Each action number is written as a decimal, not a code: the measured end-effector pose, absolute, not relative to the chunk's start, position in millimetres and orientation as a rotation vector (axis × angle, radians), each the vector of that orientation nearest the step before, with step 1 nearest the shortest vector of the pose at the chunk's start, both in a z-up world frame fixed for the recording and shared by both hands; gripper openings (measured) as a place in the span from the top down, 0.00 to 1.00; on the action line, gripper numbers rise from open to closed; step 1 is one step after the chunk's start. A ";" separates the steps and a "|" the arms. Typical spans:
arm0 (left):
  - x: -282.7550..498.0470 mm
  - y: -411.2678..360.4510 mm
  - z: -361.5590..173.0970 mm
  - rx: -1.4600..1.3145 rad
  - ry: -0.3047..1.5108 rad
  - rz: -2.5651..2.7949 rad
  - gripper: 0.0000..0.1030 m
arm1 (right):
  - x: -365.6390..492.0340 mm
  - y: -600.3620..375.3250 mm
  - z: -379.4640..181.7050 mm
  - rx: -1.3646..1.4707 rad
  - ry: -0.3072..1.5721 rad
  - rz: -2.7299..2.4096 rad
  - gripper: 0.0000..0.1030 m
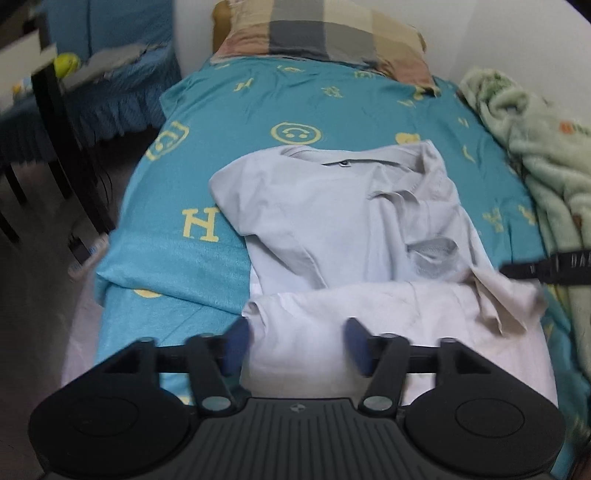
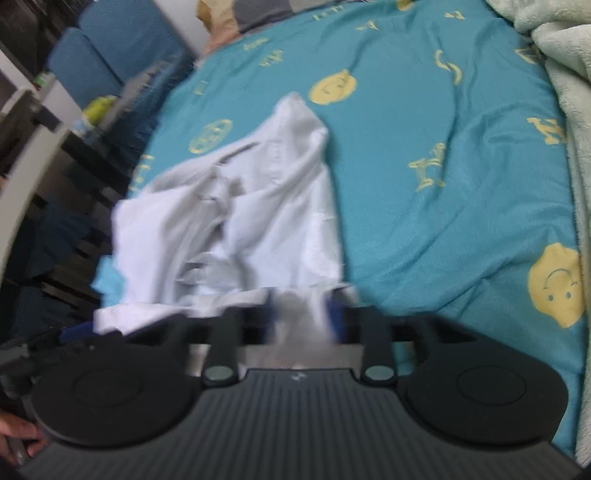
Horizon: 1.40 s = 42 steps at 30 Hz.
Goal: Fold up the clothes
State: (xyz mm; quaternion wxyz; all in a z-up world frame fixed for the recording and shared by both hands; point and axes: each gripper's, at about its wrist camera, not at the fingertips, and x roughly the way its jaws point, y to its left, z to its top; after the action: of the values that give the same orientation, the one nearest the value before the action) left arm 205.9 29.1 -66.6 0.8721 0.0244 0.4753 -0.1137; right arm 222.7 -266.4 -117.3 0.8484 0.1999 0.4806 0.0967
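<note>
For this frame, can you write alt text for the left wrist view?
A pale grey collared shirt lies crumpled on a teal bedsheet with yellow prints. The left gripper hangs open over its near hem, and a plaid pillow sits at the far end.

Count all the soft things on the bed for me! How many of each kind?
Shirts: 1, light grey
Pillows: 1, checked
Blankets: 1, pale green and fluffy
Total: 3 soft things lying on the blue sheet
</note>
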 end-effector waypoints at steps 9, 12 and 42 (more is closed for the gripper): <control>67.4 -24.4 52.1 -0.030 0.998 -0.191 0.14 | 184.4 -275.7 -91.2 0.449 0.963 0.243 0.27; 14.5 -45.4 96.8 -0.031 0.945 -0.170 0.14 | 179.6 -274.5 -90.6 0.409 0.961 0.236 0.27; -49.2 -115.6 169.7 0.070 0.752 -0.124 0.13 | 179.5 -267.4 -99.8 0.376 0.965 0.262 0.27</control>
State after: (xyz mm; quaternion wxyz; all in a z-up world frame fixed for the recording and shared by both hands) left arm -49.2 -115.6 169.7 0.9277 0.0343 0.3668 -0.0605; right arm 179.5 -267.4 -99.8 0.8608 0.1792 0.4597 0.1249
